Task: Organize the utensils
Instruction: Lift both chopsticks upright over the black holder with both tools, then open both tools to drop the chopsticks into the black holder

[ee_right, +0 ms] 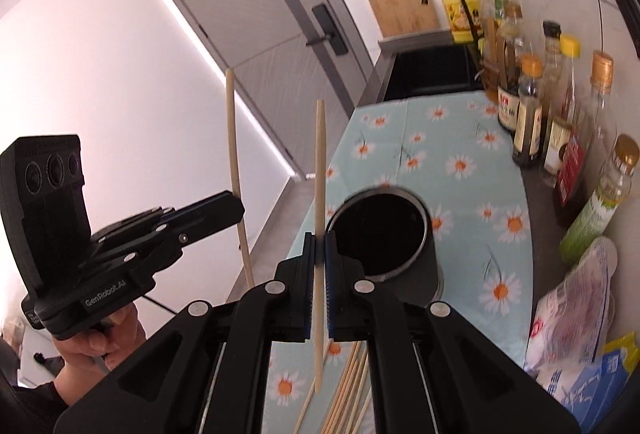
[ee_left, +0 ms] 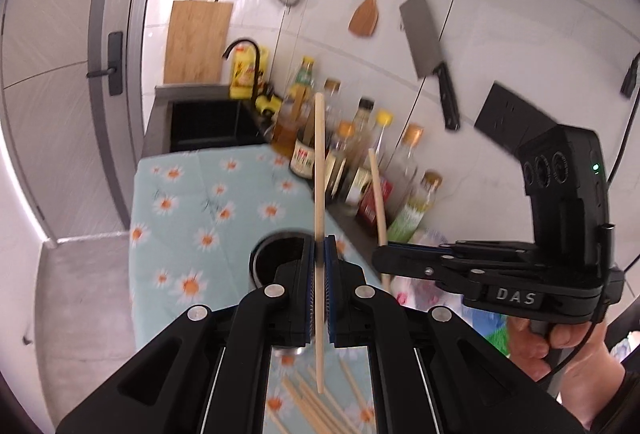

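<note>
My left gripper (ee_left: 320,248) is shut on a pale wooden chopstick (ee_left: 319,154) that stands nearly upright between the pads. Just behind it is a black cylindrical holder (ee_left: 262,258) on the daisy-print cloth (ee_left: 192,202). My right gripper (ee_right: 320,240) is shut on a second upright chopstick (ee_right: 320,154), with the holder (ee_right: 424,266) just beyond and to its right. Each view also shows the other gripper (ee_left: 378,260) (ee_right: 238,208) gripping its stick. Several loose chopsticks (ee_right: 348,382) (ee_left: 308,406) lie on the cloth below both grippers.
Sauce and oil bottles (ee_right: 528,114) line the wall side of the counter, with plastic bags (ee_right: 572,306) near the front. A black sink (ee_left: 208,122) and faucet lie beyond the cloth. A cleaver (ee_left: 428,46), wooden spatula (ee_left: 366,14) and strainer hang on the wall.
</note>
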Tool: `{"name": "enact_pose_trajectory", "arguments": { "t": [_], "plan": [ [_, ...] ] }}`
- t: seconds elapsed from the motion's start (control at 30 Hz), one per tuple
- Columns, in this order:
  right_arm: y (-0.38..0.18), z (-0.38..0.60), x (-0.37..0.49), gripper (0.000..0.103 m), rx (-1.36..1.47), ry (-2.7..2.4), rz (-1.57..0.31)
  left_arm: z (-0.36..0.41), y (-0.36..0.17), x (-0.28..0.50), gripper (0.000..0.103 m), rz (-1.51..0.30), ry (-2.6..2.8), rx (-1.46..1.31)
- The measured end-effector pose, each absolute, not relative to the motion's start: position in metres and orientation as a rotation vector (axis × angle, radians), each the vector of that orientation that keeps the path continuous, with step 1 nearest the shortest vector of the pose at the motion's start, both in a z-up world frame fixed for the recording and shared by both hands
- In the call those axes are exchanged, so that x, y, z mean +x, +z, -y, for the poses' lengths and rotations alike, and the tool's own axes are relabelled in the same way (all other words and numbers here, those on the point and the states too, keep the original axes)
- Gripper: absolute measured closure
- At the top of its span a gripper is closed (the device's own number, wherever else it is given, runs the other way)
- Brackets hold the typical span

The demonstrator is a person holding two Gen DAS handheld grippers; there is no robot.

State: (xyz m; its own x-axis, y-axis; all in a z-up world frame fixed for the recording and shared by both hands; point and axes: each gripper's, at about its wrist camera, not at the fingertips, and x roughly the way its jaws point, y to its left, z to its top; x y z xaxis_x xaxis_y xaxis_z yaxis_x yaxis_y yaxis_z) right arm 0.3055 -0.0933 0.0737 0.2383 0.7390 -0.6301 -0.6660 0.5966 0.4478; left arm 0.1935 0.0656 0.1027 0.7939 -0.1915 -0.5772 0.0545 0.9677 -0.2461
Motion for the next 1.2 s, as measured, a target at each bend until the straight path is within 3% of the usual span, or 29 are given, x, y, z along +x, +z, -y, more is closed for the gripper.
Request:
{"name": "enact_pose_trajectory", "arguments": {
  "t": [0.5,0.8,0.83,0.87,0.9,0.97,1.2],
  "plan": [
    [0.098,0.078,0.347,0.097,0.106,0.94,-0.672,-0.089,0.084,0.238,0.099,-0.444,-0.151,-0.266],
    [0.07,0.079,0.362,0.097,0.106,0.924,-0.629,-0.089,0.061,0.241,0.098,-0.41,-0.13,-0.207],
    [0.068,0.079,0.364,0.09,0.11,0.924,-0.638,-0.089,0.058,0.242,0.097,-0.418,-0.131,-0.21],
    [0.066,0.08,0.366,0.076,0.122,0.922,-0.644,-0.09,0.057,0.243,0.096,-0.43,-0.13,-0.216],
    [0.064,0.081,0.367,0.071,0.132,0.92,-0.645,-0.091,0.056,0.244,0.091,-0.441,-0.134,-0.225],
    [0.064,0.083,0.368,0.067,0.145,0.916,-0.648,-0.094,0.056,0.244,0.068,-0.447,-0.134,-0.243],
    [0.069,0.094,0.369,0.067,0.176,0.903,-0.653,-0.099,0.064,0.236,0.068,-0.422,-0.119,-0.262]
  ]
}}
